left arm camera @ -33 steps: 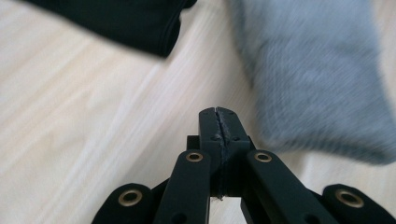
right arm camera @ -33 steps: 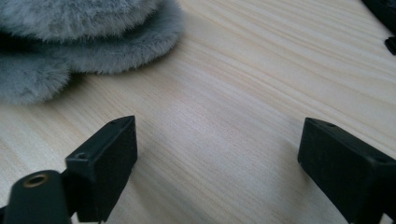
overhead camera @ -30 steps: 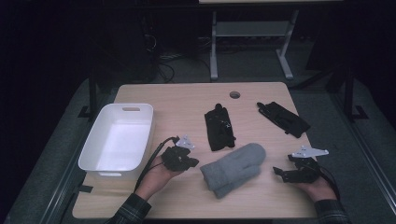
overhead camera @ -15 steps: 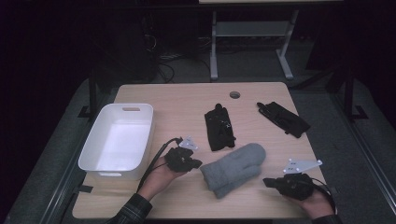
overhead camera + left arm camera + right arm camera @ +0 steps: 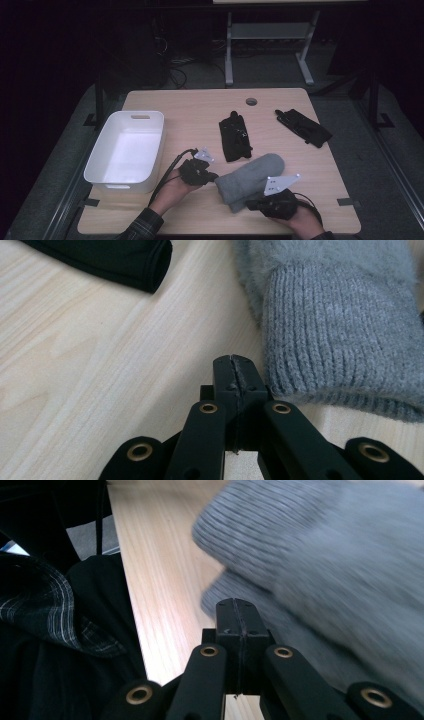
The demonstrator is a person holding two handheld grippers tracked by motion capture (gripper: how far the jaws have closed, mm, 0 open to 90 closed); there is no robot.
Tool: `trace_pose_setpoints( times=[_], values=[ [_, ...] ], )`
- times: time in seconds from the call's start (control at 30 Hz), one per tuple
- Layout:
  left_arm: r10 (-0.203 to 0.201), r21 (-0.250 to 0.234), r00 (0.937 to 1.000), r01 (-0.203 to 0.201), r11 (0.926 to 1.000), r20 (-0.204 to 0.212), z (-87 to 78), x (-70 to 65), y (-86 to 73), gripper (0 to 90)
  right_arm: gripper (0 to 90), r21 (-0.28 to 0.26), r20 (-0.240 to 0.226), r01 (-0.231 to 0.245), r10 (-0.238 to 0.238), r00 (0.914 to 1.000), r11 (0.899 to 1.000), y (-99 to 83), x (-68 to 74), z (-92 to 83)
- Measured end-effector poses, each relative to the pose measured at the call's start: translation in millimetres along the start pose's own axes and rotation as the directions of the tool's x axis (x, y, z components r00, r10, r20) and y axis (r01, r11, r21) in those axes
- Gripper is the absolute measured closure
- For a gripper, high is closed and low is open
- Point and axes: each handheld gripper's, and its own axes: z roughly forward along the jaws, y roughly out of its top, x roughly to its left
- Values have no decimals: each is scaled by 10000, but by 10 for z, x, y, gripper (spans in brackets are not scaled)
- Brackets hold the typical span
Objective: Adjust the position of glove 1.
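Grey knit mittens [image 5: 250, 181] lie stacked at the table's [image 5: 200, 107] six o'clock edge, between your hands. Your left gripper [image 5: 235, 371] and right gripper [image 5: 235, 615] are both pressed together, pinching nothing. Push in like that and you'd likely shove the pair askew toward the black gloves [image 5: 235, 136] at twelve.

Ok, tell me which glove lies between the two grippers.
The grey knit mitten. The two black gloves lie farther back on the table, away from both grippers.
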Motion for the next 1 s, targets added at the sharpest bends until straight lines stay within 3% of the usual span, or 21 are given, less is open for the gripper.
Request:
trace_pose_setpoints(
  times=[0.17,0.23,0.3,0.47,0.53,0.7,0.9,1.0],
  values=[
    [-161,-140,9998,162,9998,94,7,-9,7,894,900,90,-70,137,-136,9999,9999,109,17,149],
    [-30,-44,9999,30,10000,103,-3,-2,13,894,900,112,-41,221,-221,9997,9997,127,14,174],
    [-246,-297,9993,255,9992,286,-12,-13,20,894,900,36,34,263,-263,9996,9996,131,11,152],
    [-239,-600,9970,283,9978,737,-43,-79,70,894,900,-360,264,153,-144,9995,9992,122,-19,16],
    [-31,-599,9970,78,9982,774,-33,-119,88,894,900,-425,307,100,-87,9995,9990,109,-33,-48],
    [13,-588,9967,35,9983,817,-8,-169,115,894,900,-431,343,13,1,9994,9991,67,-45,-101],
    [-190,-355,9973,216,9991,711,21,-106,75,893,900,87,-73,127,-127,9999,9999,27,53,-72],
    [-118,-231,9978,133,9996,651,34,-93,70,893,900,417,-69,140,-137,9999,9990,-11,71,10]
  ],
)
